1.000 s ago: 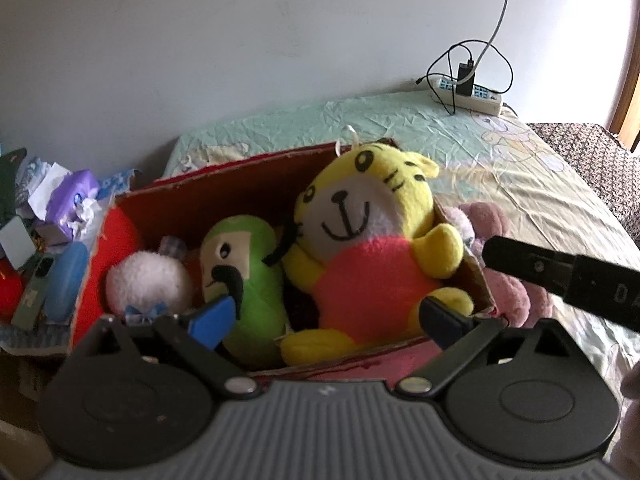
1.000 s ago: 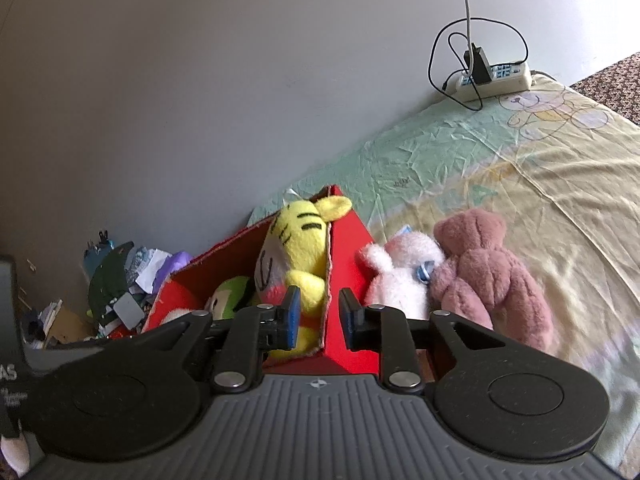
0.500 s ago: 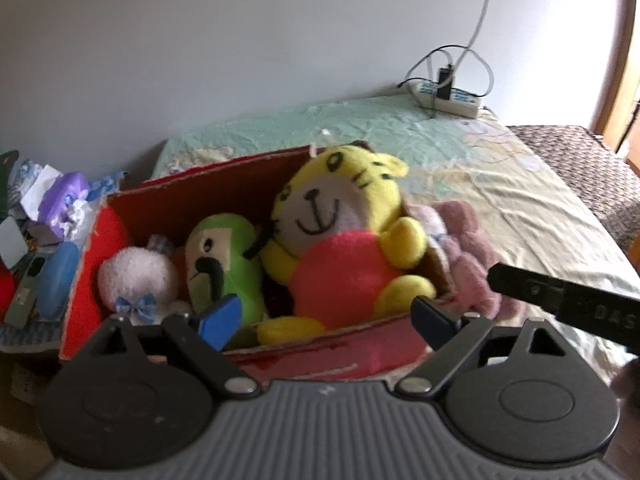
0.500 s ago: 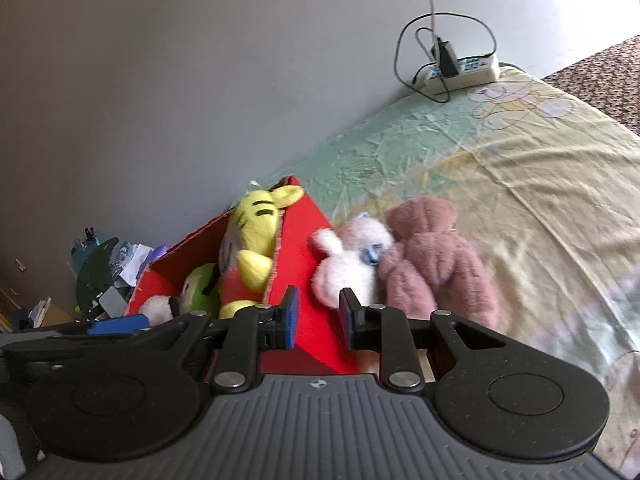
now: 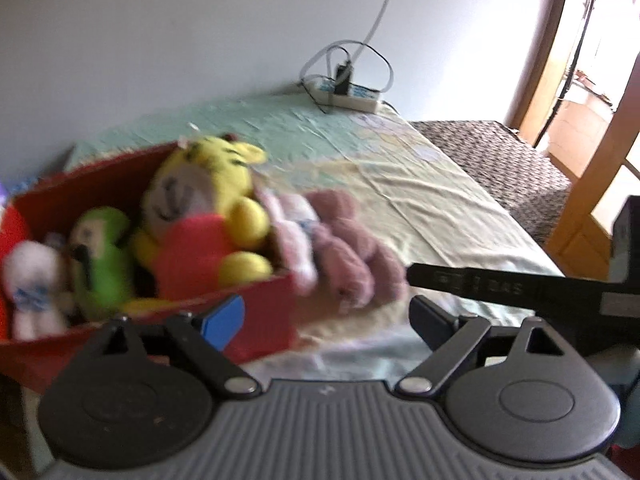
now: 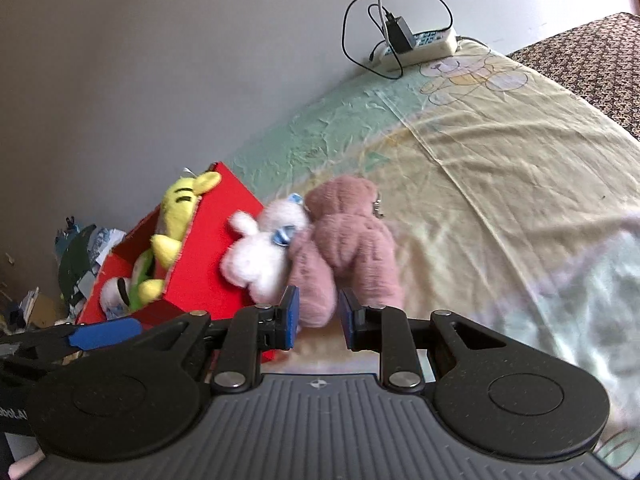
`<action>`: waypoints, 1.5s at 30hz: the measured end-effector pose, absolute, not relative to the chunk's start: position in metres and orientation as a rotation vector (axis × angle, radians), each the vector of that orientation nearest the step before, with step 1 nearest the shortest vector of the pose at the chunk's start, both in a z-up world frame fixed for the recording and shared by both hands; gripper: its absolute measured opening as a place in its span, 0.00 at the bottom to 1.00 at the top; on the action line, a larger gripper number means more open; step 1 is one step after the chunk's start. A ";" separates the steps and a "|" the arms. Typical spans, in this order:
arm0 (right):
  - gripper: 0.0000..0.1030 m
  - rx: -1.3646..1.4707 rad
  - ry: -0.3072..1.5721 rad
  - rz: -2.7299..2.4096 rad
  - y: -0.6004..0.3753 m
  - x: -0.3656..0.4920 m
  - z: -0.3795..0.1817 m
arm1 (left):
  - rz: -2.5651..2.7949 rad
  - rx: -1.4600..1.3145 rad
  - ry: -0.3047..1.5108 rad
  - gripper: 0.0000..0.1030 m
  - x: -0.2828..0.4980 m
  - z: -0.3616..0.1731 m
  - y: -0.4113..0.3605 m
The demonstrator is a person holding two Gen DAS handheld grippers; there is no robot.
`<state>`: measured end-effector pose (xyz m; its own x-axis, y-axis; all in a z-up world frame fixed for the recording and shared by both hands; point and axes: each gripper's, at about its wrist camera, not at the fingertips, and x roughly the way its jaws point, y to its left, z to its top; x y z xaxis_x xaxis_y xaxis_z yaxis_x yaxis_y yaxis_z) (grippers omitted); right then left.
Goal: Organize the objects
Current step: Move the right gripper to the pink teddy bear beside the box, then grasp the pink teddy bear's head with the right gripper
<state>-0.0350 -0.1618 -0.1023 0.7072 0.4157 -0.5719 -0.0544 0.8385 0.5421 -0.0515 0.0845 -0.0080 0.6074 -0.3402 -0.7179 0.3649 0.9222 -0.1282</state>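
Left gripper (image 5: pixel 328 318) fingers spread wide, empty, near red box (image 5: pixel 256 312) of plush toys, right gripper (image 6: pixel 318 318) fingers partly open, empty, near pink bear (image 6: pixel 348 240) and white bear (image 6: pixel 266 252) on bed (image 6: pixel 500 160) right of box

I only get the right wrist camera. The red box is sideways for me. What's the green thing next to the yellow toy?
Observer: A green parrot plush with a black beak, facing the left gripper's camera.
Child: What does the yellow one look like from the front?
Observer: The yellow tiger has a smiling pale face and a red shirt.
Child: Is the left gripper holding a toy?
Observer: No. The left gripper is wide open, with nothing between its fingers, near the red box.
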 end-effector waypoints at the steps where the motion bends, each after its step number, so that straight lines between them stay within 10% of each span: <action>1: 0.23 0.519 0.753 0.280 -0.167 -0.033 -0.104 | -0.413 0.027 0.831 0.87 -0.050 -0.011 0.079; 31: 0.37 0.603 0.931 0.539 -0.208 0.051 -0.162 | -0.117 0.189 0.931 0.71 0.010 -0.097 -0.018; 45: 0.27 0.590 0.942 0.496 -0.218 0.051 -0.162 | -0.253 0.147 0.978 0.62 0.017 -0.103 -0.019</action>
